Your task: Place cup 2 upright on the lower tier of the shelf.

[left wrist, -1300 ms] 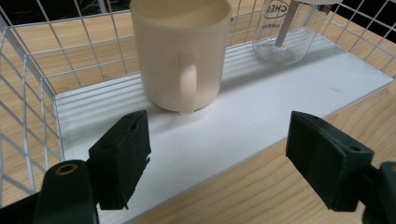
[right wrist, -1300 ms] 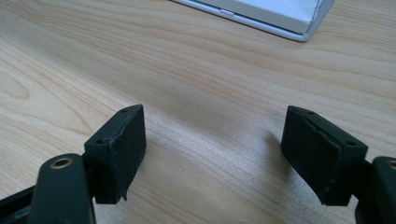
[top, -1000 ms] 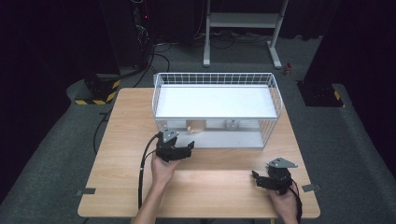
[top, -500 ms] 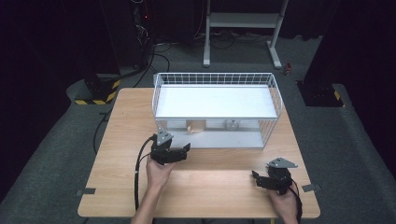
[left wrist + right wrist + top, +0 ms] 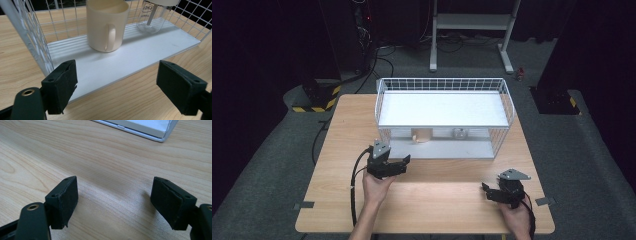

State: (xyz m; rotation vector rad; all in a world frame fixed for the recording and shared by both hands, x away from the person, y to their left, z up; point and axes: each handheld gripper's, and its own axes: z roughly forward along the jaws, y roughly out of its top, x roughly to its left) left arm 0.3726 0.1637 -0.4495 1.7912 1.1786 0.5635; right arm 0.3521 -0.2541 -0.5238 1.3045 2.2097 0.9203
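A white wire rack (image 5: pixel 442 85) with two shelves stands at the back of the wooden table (image 5: pixel 337 150). On its lower shelf (image 5: pixel 120 62) sit a cream mug (image 5: pixel 107 23), handle facing me, and a clear glass jar (image 5: pixel 153 17) to its right; the high view shows the mug (image 5: pixel 421 135) and jar (image 5: pixel 458 133) under the top shelf. My left gripper (image 5: pixel 398 164) is open just in front of the shelf's left part, jaws wide with nothing between them (image 5: pixel 117 85). My right gripper (image 5: pixel 488 192) is open low over the bare table at the front right (image 5: pixel 113 200).
A black cable (image 5: pixel 354 185) trails from the left gripper toward the table's front edge. Behind the table on the dark floor stand a white metal stand (image 5: pixel 472 22) and a yellow-black striped base (image 5: pixel 314 102). Bare wood lies between the two grippers.
The left gripper has drawn back from the rack toward the person and slightly left. The right gripper has stayed nearly still.
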